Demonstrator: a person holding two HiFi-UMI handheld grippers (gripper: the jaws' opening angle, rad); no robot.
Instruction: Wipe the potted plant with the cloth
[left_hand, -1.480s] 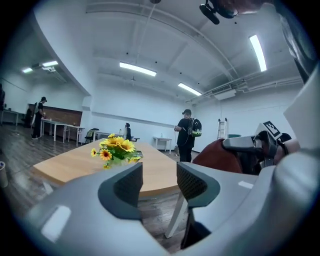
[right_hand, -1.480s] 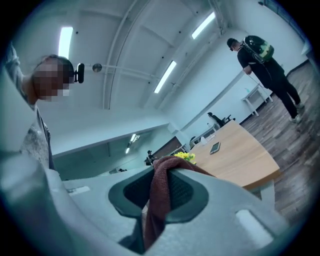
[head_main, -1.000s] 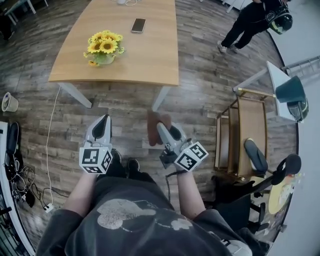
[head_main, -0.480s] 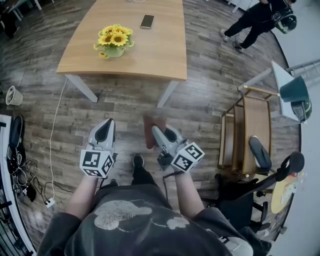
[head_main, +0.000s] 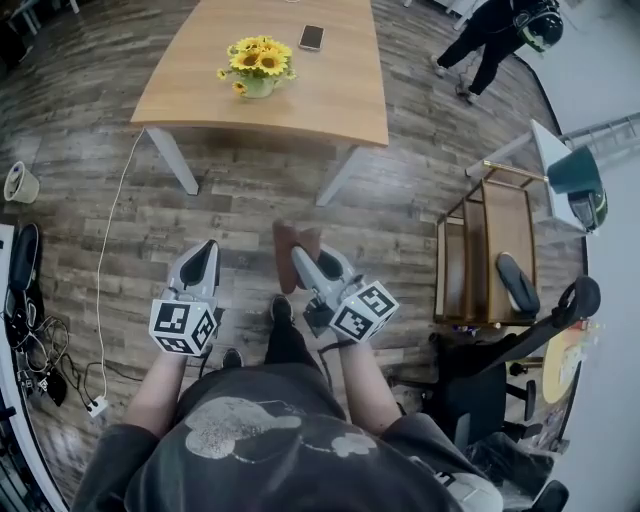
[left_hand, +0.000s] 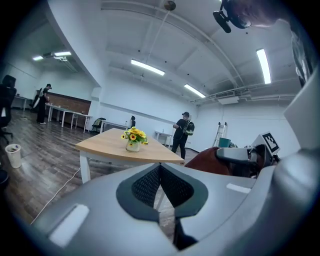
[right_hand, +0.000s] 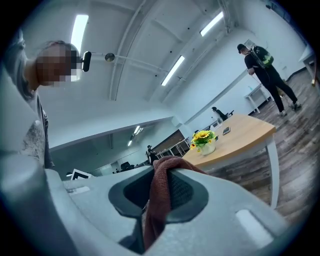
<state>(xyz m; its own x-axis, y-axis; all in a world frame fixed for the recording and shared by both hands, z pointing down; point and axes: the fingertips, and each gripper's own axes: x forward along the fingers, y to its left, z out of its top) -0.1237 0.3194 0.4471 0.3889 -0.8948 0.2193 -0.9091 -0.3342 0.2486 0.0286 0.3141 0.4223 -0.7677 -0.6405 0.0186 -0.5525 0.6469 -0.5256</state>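
Observation:
A potted plant (head_main: 258, 66) with yellow sunflowers stands on a wooden table (head_main: 330, 105) well ahead of me; it also shows as the potted plant (left_hand: 133, 139) and the potted plant (right_hand: 204, 141) in the gripper views. My right gripper (head_main: 296, 254) is shut on a dark red cloth (head_main: 289, 250), and the cloth (right_hand: 157, 200) hangs between its jaws. My left gripper (head_main: 203, 249) is shut with nothing in it. Both grippers hang over the wood floor, short of the table.
A phone (head_main: 312, 37) lies on the table behind the plant. A person (head_main: 500, 30) walks at the far right. A wooden cart (head_main: 485, 250) and office chair (head_main: 520, 350) stand to my right. A white cable (head_main: 110, 250) and bin (head_main: 18, 183) are on the left.
Both grippers, still shut, kept their place in front of me while the table and plant shifted up and right in the head view. The cloth stays in the right gripper.

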